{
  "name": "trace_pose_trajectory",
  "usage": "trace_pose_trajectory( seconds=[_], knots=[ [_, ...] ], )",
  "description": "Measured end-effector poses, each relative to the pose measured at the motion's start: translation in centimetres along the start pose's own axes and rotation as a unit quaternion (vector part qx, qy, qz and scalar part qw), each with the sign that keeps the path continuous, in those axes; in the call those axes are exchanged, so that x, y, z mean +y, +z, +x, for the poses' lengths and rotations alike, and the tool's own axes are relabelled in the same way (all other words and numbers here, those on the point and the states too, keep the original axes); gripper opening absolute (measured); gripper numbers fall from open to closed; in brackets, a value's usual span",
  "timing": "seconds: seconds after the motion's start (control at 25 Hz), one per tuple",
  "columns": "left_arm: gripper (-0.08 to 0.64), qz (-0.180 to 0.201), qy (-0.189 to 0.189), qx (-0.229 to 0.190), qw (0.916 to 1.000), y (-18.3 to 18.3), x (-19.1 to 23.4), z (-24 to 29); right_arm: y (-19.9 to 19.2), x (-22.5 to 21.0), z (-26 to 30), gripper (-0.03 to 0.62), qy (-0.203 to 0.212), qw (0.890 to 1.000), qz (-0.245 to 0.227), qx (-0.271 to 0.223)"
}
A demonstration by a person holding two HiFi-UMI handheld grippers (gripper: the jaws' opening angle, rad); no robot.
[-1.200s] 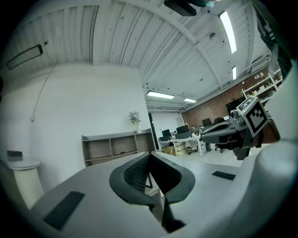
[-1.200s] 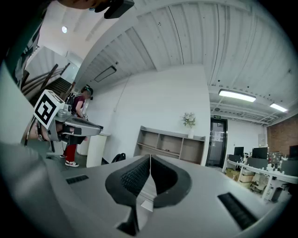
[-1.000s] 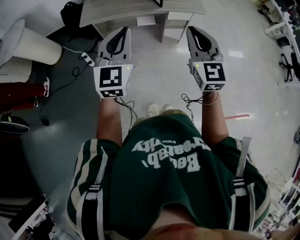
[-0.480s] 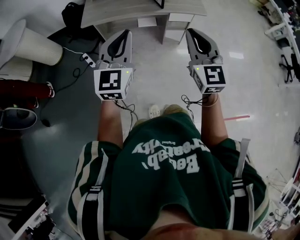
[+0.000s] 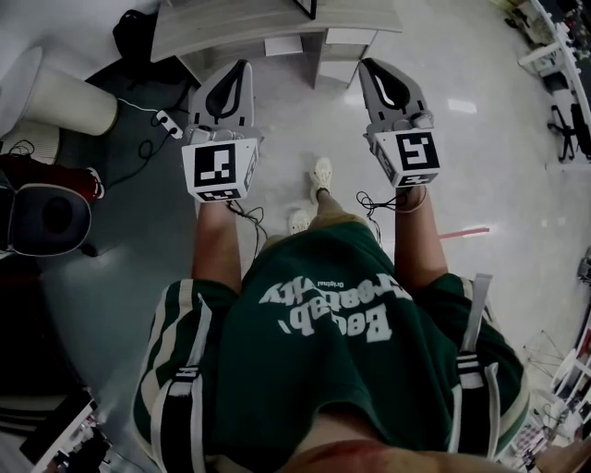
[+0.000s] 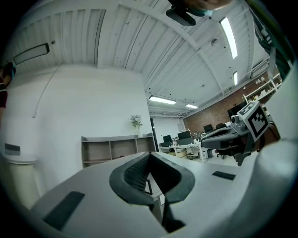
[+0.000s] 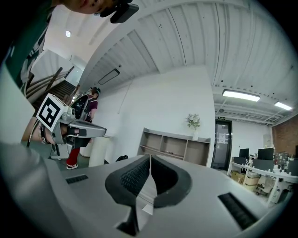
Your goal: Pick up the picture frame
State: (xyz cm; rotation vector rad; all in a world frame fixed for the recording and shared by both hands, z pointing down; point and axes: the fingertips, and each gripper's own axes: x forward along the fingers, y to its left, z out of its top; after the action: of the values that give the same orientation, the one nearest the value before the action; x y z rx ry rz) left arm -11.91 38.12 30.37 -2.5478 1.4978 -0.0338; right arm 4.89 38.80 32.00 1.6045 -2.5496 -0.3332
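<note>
Underfoot, a pale glossy floor (image 5: 499,166) is seen, darker toward the left, where a white cylinder (image 5: 65,92) and a power strip (image 5: 166,118) with its cable are found. The left hand-held gripper (image 5: 242,66) is pointed level, its jaws pressed together on nothing. Beyond it, the picture frame (image 5: 305,7) is stood on a light wooden table (image 5: 231,23), cut by the far edge of the head view. The right hand-held gripper (image 5: 367,65) is likewise closed and empty. White desks (image 5: 545,55) are ranged at the far right.
</note>
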Motion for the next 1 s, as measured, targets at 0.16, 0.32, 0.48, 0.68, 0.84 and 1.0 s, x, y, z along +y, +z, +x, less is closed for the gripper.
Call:
trace_pose_trajectory(
  seconds=[0.16,0.32,0.48,0.68,0.84,1.0],
  knots=[
    [0.018,0.004,0.013,0.011,0.9998,-0.4,0.7,3.7,-0.7,-2.4,2.2,0.037,0.007,1.0,0.005,0.004],
    [0.018,0.007,0.015,0.018,0.9997,-1.1,1.1,8.6,-2.0,-5.2,5.5,0.037,0.019,1.0,0.008,0.018],
    [0.018,0.007,0.017,0.027,0.9995,-2.2,1.8,14.5,-3.3,-8.6,10.3,0.037,0.03,0.999,0.008,0.024],
    [0.018,0.016,0.017,0.032,0.9992,-3.1,2.9,21.9,-4.4,-13.1,16.8,0.037,0.048,0.999,0.014,0.016],
    [0.018,0.027,0.021,0.035,0.9988,-4.1,4.2,26.5,-5.3,-15.9,21.3,0.037,0.055,0.998,0.018,0.011],
    [0.018,0.031,0.027,0.041,0.9983,-5.2,5.0,29.4,-6.3,-18.0,24.1,0.037,0.063,0.998,0.02,0.007]
  ],
)
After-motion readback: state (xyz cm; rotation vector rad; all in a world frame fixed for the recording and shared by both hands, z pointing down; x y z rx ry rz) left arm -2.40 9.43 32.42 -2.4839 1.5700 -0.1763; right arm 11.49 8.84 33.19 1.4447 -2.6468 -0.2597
